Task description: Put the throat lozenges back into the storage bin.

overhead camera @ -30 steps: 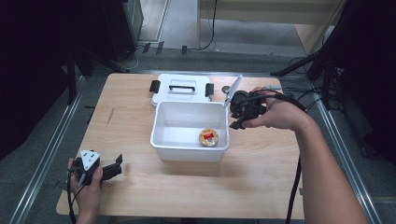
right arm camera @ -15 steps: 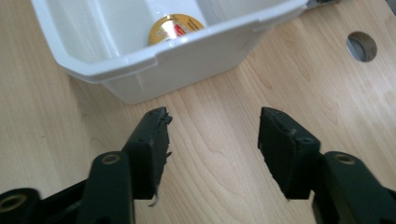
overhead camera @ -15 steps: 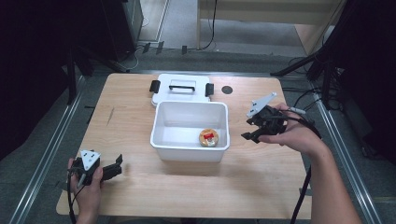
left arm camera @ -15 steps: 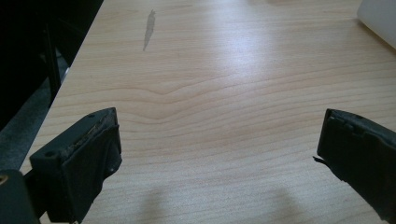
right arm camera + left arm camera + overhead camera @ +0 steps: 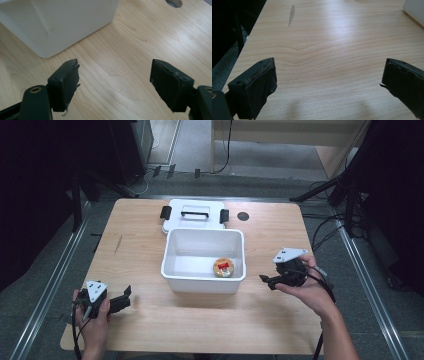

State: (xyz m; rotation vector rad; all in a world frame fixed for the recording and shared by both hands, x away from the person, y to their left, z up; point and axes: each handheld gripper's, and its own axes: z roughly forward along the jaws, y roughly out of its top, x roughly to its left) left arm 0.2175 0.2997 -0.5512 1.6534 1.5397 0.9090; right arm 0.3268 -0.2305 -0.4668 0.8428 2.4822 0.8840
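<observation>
Item 1, lower left of the high view: left gripper (image 5: pixel 122 299), held in a hand (image 5: pixel 92 320) near the front edge of the table (image 5: pixel 150 330). Jaws spread wide, nothing between them; its own view shows bare wood under the gap (image 5: pixel 329 75). It lies well apart from the tub.

Item 2, right of centre in the high view: right gripper (image 5: pixel 266 280), held in the other hand (image 5: pixel 307 287), hovering just beside the tub's right wall. Jaws wide apart and empty; its own view shows bare wood between them (image 5: pixel 115 77) and the tub's white corner at upper left.

Item 3, centre: white plastic tub (image 5: pixel 172 270), open at the top. Inside, at its lower right corner, a small round packet (image 5: pixel 223 267), tan with a red label, lying on the tub floor.

Item 4, just behind the tub and touching or nearly touching its far rim: white lid (image 5: pixel 175 220) with a handle and two black clips, lying flat on the table.

Item 5, upper right of the tabletop: a small dark round hole (image 5: pixel 243 216).

Status, as judged: the packet already sits in the tub, so the placing looks done. The lid is off; fitting it onto the tub appears to be what remains.
</observation>
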